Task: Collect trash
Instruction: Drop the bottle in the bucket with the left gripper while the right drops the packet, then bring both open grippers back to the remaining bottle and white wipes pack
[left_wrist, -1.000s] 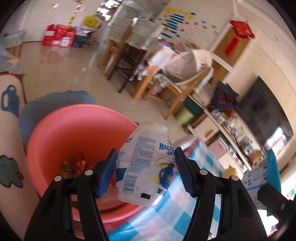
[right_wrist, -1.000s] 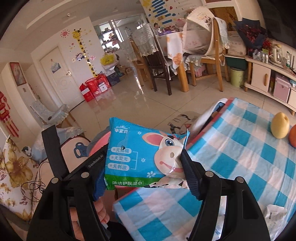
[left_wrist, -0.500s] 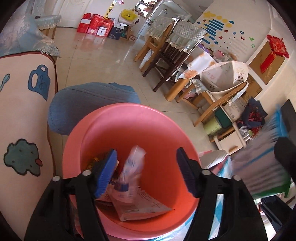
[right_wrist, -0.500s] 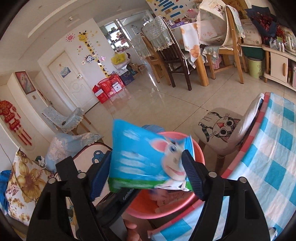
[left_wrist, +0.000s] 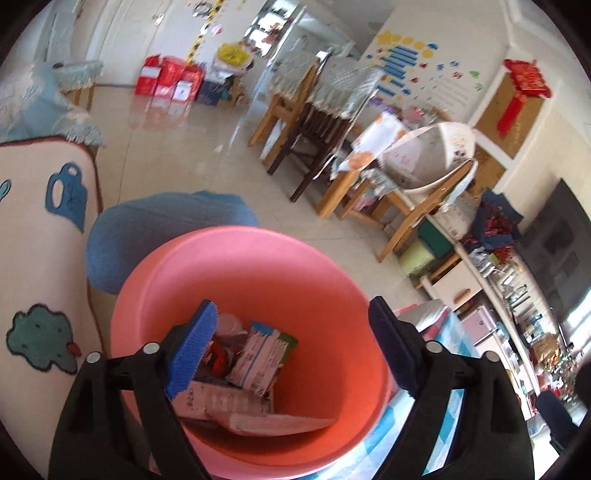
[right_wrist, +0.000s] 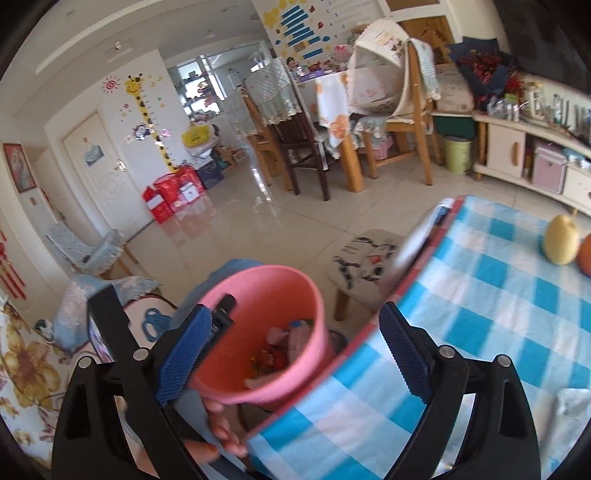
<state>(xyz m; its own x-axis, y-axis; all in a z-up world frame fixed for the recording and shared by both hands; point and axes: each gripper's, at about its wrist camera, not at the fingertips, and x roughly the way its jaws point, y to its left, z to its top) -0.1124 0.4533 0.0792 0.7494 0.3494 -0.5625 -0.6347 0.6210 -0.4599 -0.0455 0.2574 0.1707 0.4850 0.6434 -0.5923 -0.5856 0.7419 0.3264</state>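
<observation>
- While both claws hang over the pink bin (left_wrist: 258, 266), each stands wide apart with nothing between its pads; the jaws of both have just been opening.
- Left gripper (left_wrist: 291, 347) looks straight down into the bin's mouth, its blue pads inside the rim's outline and clear of the walls.
- Trash lies piled at the bin's bottom: a printed wrapper (left_wrist: 258, 362) on top, a flat white packet (left_wrist: 280, 421) under it, red scraps (left_wrist: 216, 360) beside the left pad.
- Right gripper (right_wrist: 291, 350) sits nearer the table; the bin (right_wrist: 266, 295) shows between its pads, tilted, with trash (right_wrist: 284, 343) inside.
- A hand (right_wrist: 218, 432) on the left gripper's handle shows below the bin in the right view.
- Bin's rim stands just beside the red-trimmed edge of the blue-checked tablecloth (right_wrist: 480, 295).
- On the cloth, well apart from the bin, a yellow pear (right_wrist: 561, 240) touches an orange fruit at the frame's edge.
- A cat-print stool (right_wrist: 365, 258) stands at the table's edge; beyond it the tiled floor (right_wrist: 295, 221) runs open toward the dining chairs (right_wrist: 303, 147).
</observation>
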